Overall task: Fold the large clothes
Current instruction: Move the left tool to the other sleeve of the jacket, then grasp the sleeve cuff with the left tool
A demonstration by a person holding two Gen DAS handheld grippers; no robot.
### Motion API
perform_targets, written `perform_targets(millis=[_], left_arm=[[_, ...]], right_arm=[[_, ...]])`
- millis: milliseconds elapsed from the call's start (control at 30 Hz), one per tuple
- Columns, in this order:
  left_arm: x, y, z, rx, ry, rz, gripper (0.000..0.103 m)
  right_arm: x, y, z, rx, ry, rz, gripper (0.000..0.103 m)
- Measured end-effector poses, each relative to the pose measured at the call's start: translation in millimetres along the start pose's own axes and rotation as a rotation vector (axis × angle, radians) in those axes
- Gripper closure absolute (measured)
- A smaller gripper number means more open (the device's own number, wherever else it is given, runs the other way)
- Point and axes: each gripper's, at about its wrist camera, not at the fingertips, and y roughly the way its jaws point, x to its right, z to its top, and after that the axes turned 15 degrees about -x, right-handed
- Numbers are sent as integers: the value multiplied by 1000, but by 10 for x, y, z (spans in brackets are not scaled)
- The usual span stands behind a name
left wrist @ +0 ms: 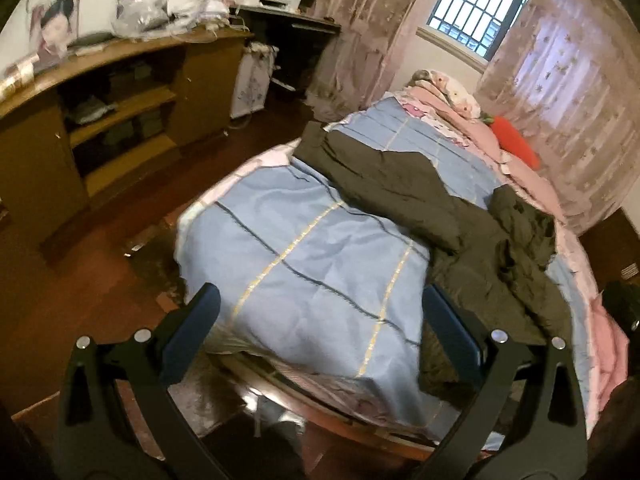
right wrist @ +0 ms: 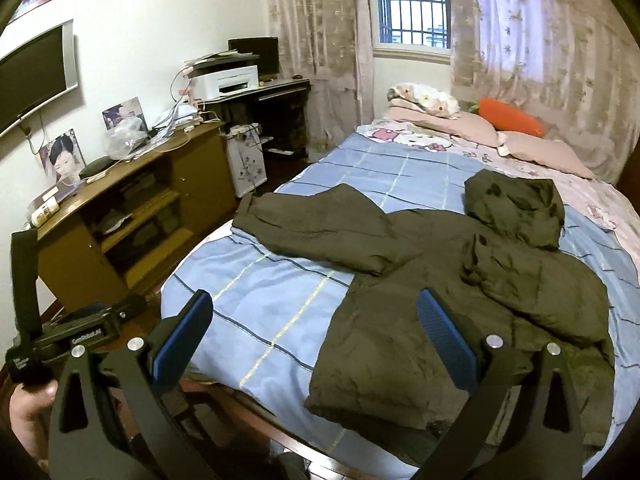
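Observation:
A large dark olive hooded jacket (right wrist: 440,292) lies spread on the blue checked bed cover (right wrist: 260,300), one sleeve stretched to the left, the hood (right wrist: 516,208) toward the pillows. It also shows in the left wrist view (left wrist: 460,220) at the bed's right side. My right gripper (right wrist: 316,320) is open and empty, held above the foot of the bed over the jacket's hem. My left gripper (left wrist: 320,312) is open and empty above the bed's foot, left of the jacket; its body shows in the right wrist view (right wrist: 76,332).
A wooden cabinet (right wrist: 132,216) with shelves stands left of the bed across a strip of dark red floor (left wrist: 80,280). A desk with a printer (right wrist: 228,80) is beyond it. Pink pillows (right wrist: 440,120) and an orange cushion (right wrist: 512,120) lie at the bed's head under a curtained window.

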Motion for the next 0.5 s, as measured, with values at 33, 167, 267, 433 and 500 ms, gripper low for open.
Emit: perform_targets(millis=[33,167,267,433,500], left_arm=[[11,45,48,-10,-7,-23,2],[8,301,289,-57,-64,-198,2],[-44,645,524,-120,-158,-374,2],[-132,1299,918,-180,-318,-600,2],[-165,1588,1040,-213,-374,-714,2]], right_arm=[[12,15,22,-2,0,-2,1],[93,86,75,-7,8,-10,1],[146,166,113,-15,11,-22,1],[320,331,167,-34,26,-39,1],[391,396,186,-43,33,-43,1]])
